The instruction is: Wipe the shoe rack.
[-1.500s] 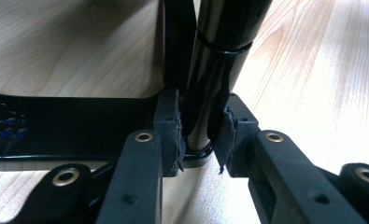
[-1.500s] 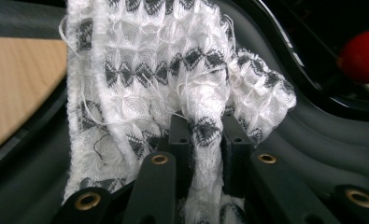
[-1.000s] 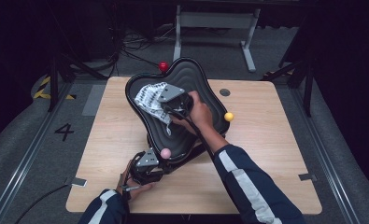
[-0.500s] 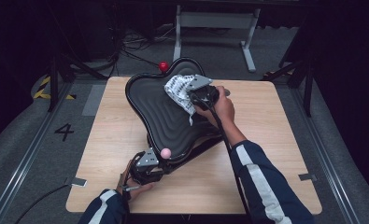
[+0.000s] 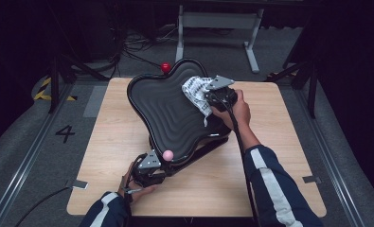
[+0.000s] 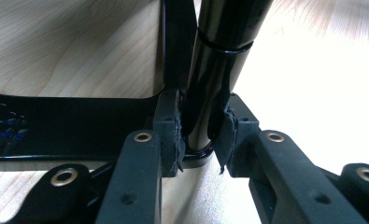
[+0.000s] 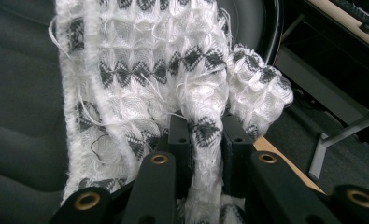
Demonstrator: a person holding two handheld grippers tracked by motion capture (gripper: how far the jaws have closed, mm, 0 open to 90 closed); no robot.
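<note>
A person sits at a light wooden table (image 5: 279, 156), holding a two-jaw gripper in each hand. On the table stands a large black tray (image 5: 168, 111) with a wavy outline and a ribbed surface, tilted up on a black stand so that its far edge is higher than its near edge.

The right gripper (image 5: 208, 97) is at the tray's upper right part, near the far rim. Its jaws are closed on a white cloth (image 5: 196, 92) with a dark woven pattern. In the right gripper view, a fold of the cloth (image 7: 173, 79) is pinched between the two black jaws, and the rest spreads upward and to the left over the tray's dark ribbed surface (image 7: 18, 93). The cloth is loosely woven and frayed, with stray threads. The cloth lies against the tray, bunched at the gripper, with one corner hanging down toward the tray's middle.

The left gripper (image 5: 158, 163) is at the near edge of the table, at the foot of the tray. In the left gripper view, its jaws are clamped around a glossy black post (image 6: 215, 65) of the stand, the pads pressing it from both sides, with the stand's flat black base (image 6: 70, 126) to one side on the wood.

A small pink ball (image 5: 167, 154) sits at the tray's near edge just beside the left gripper. A red ball (image 5: 165, 67) shows at the tray's far edge.
</note>
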